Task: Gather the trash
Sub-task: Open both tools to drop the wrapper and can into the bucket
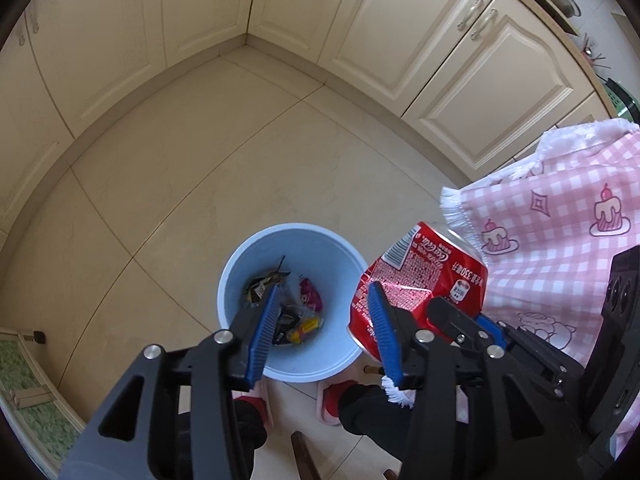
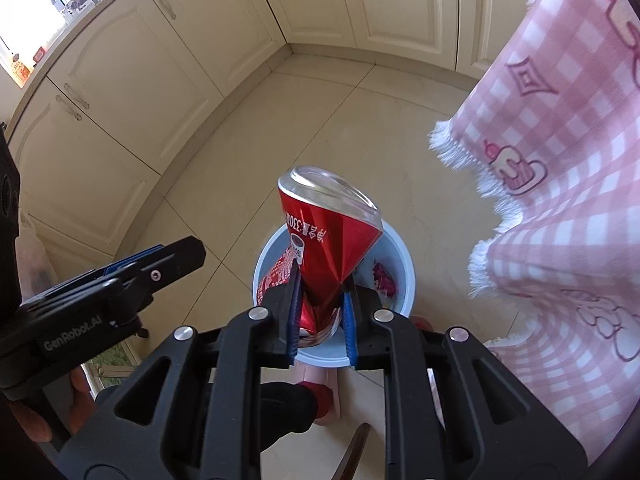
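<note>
A light blue bin [image 1: 236,272] stands on the tiled floor with several wrappers [image 1: 298,314] at its bottom. My left gripper [image 1: 325,288] hangs over the bin, open, with nothing between its blue pads. A crushed red soda can [image 2: 332,236] sits in my right gripper [image 2: 322,280], whose jaws are shut on its squeezed lower part. The can [image 1: 420,276] hangs just right of the bin's rim in the left wrist view. In the right wrist view it is above the bin [image 2: 405,256]. The left gripper's fingers [image 2: 160,268] show at the left there.
A pink checked tablecloth [image 1: 560,216] with a white fringe hangs close on the right. Cream cabinet doors [image 1: 420,40] wrap around the floor corner behind the bin. A person's feet in pink slippers [image 1: 332,400] stand right by the bin. A green mat [image 1: 24,380] lies lower left.
</note>
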Available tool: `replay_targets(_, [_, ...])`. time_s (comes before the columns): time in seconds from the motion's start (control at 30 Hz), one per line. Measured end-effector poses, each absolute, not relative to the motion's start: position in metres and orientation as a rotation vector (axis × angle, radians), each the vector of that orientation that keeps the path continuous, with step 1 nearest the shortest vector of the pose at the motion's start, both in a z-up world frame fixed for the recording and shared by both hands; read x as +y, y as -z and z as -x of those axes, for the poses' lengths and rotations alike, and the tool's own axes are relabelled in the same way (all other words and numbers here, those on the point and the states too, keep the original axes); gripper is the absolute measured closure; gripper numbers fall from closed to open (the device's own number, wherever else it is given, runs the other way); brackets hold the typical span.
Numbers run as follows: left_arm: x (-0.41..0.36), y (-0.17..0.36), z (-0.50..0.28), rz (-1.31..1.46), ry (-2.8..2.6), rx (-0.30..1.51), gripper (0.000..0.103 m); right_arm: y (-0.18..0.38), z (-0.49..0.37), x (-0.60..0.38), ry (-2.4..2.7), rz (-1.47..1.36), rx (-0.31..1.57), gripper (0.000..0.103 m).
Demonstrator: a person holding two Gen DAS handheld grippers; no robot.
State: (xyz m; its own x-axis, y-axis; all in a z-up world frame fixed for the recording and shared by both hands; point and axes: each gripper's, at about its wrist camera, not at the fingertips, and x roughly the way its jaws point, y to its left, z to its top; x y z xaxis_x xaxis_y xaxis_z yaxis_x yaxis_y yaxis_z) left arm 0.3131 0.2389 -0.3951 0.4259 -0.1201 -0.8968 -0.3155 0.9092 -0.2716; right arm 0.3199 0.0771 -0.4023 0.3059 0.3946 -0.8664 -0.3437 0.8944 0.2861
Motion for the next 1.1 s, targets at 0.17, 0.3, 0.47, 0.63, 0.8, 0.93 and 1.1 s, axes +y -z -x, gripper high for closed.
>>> replay_targets(0.17, [0.244,0.398,-0.308,0.434,-0.140,1.144,0.057,0.406,-0.322,0.087,-0.491,-0.041,1.173,0.085])
replay_targets(0.3, [0.244,0.397,-0.305,0.428,-0.146,1.142,0.055,0.409,-0.325,0.093,-0.495,-0.042,1.187,0.085])
replay_targets(0.47, [0.247,0.398,-0.299,0.420,-0.155,1.143,0.054,0.415,-0.332,0.097,-0.490,-0.037,1.199,0.083])
replay_targets(0.63, [0.254,0.396,-0.294,0.428,-0.167,1.143,0.054,0.420,-0.335,0.100,-0.481,-0.034,1.215,0.082])
replay_targets(0.8, [0.254,0.387,-0.290,0.434,-0.170,1.123,0.054,0.414,-0.334,0.099,-0.478,-0.030,1.204,0.079])
replay_targets(0.93, [0.250,0.373,-0.286,0.428,-0.165,1.100,0.054,0.397,-0.328,0.094,-0.474,-0.023,1.175,0.074])
replay_targets(1.1, [0.241,0.346,-0.277,0.419,-0.153,1.051,0.054,0.351,-0.312,0.085,-0.483,0.019,1.075,0.074])
